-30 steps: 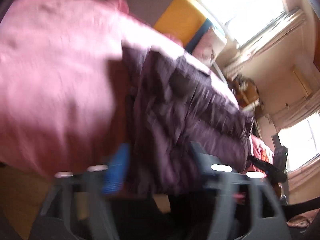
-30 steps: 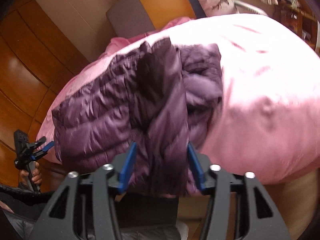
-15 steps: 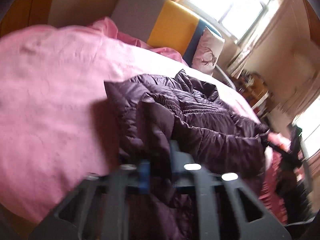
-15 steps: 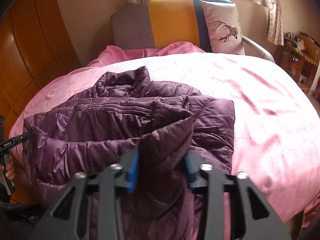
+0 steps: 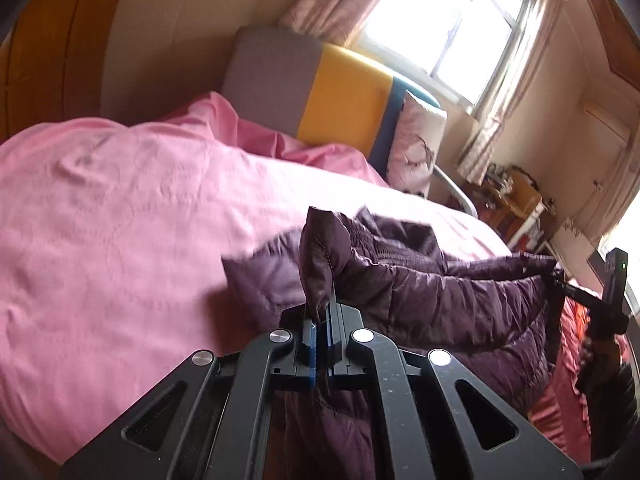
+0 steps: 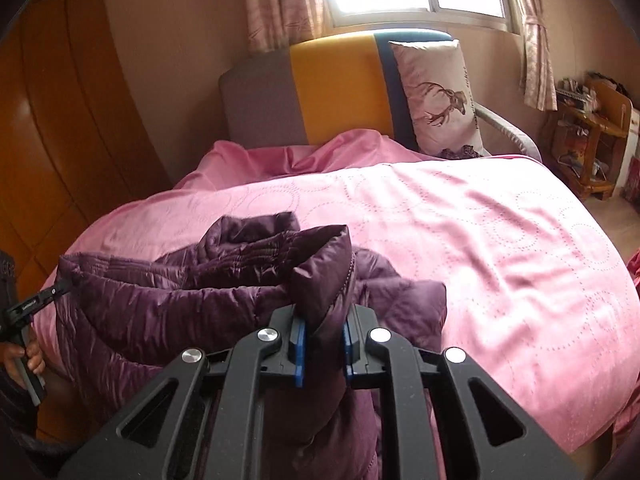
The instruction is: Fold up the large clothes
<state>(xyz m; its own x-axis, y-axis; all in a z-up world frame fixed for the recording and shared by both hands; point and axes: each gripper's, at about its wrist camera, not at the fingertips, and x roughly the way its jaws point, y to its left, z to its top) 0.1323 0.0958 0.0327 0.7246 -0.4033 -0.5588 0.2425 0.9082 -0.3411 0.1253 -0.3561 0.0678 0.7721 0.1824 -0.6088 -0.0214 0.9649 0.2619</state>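
A quilted dark purple puffer jacket (image 5: 440,292) lies bunched at the near edge of a bed with a pink cover (image 5: 120,220). My left gripper (image 5: 324,320) is shut on a corner fold of it, and the fabric sticks up between the blue pads. In the right wrist view the jacket (image 6: 180,300) hangs lifted between both grippers. My right gripper (image 6: 322,332) is still closing, with a thick fold pinched between its pads. The left gripper (image 6: 60,286) shows at the far left edge, holding the other corner in a person's hand.
A grey, yellow and blue headboard (image 6: 336,92) with a deer-print pillow (image 6: 436,96) stands at the far end of the bed. A wooden wardrobe (image 6: 60,140) lines the left. A cluttered wooden side table (image 6: 592,120) sits at the right under the window.
Both grippers went from open around jacket folds to closed on them. Both have risen and pulled back, lifting the jacket's near edge off the bed.
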